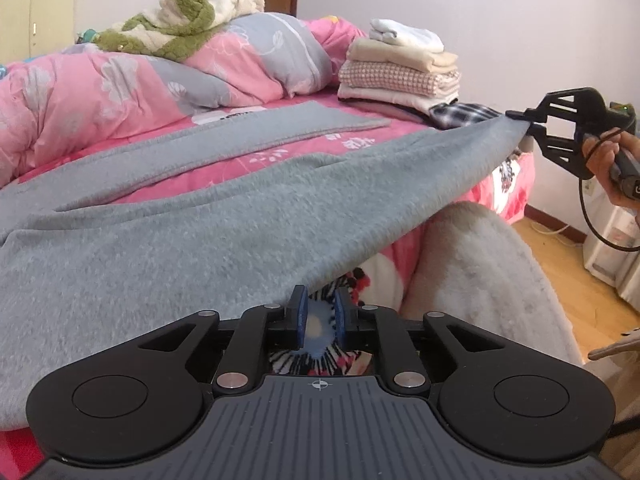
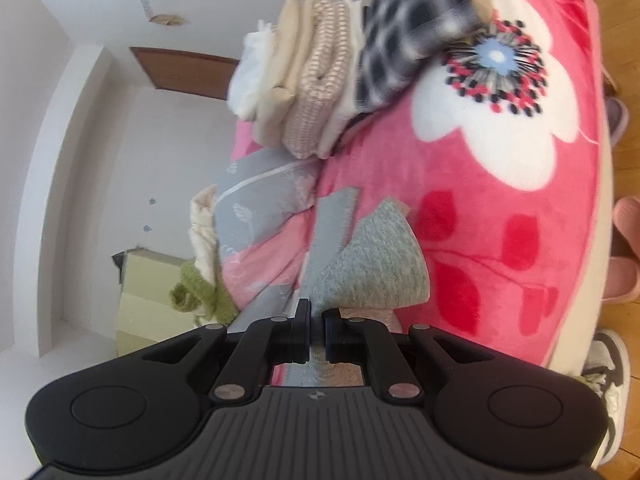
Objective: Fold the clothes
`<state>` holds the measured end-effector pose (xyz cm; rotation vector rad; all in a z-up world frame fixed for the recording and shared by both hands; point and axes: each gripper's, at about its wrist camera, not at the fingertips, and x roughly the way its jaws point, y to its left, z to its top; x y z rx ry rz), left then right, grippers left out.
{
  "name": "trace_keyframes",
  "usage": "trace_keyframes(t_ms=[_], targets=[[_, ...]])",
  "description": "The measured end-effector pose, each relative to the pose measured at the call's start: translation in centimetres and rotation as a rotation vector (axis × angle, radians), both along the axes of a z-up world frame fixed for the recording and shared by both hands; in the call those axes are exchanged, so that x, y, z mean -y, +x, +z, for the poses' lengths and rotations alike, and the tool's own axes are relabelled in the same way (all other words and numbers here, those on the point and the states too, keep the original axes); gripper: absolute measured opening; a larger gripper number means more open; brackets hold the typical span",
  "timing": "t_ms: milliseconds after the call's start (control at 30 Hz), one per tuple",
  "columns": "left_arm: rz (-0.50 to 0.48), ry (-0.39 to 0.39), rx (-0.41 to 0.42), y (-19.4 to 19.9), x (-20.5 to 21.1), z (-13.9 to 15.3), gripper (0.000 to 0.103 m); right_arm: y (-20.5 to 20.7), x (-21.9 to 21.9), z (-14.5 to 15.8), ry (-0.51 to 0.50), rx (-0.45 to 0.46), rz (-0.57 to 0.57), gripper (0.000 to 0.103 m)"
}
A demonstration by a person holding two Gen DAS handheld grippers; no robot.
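Note:
A grey knit garment [image 1: 208, 216] lies spread over the pink floral bed [image 1: 348, 144], one long part flat farther back. My left gripper [image 1: 319, 312] is partly open at the garment's near edge, with nothing between its blue pads. My right gripper [image 1: 520, 117] is shut on the garment's far corner and holds it lifted and taut. In the right wrist view, which is rolled sideways, the right gripper [image 2: 317, 330] pinches grey fabric [image 2: 372, 268] between nearly closed fingers.
A stack of folded clothes [image 1: 400, 68] sits at the bed's far right on a black-and-white checked piece [image 1: 460, 114]. A bunched pink and grey duvet [image 1: 160, 68] with a green and cream blanket [image 1: 176, 20] fills the back. Wooden floor [image 1: 560, 256] lies right.

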<state>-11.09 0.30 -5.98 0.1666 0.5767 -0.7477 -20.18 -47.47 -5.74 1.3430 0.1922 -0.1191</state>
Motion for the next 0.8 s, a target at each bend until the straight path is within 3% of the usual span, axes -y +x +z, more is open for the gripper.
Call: trace_keyframes(t_ms=[167, 433, 600, 800], targets=[[-0.006, -0.038, -0.010, 0.2, -0.5, 0.3, 0.016, -1.1, -0.3, 0.7, -0.011, 0.001, -0.006, 0.006], [0.036, -0.103, -0.045, 2.3, -0.2, 0.6, 0.027, -3.9, -0.5, -5.7, 0.103, -0.170, -0.092, 0.007], [0.069, -0.081, -0.065, 3.8, 0.7, 0.1, 0.028, -4.2, -0.2, -7.8, 0.128, -0.234, -0.100, 0.008], [0.076, -0.039, -0.091, 4.6, 1.2, -0.9, 0.028, -5.5, 2.3, -6.7, 0.005, -0.305, -0.171, 0.010]])
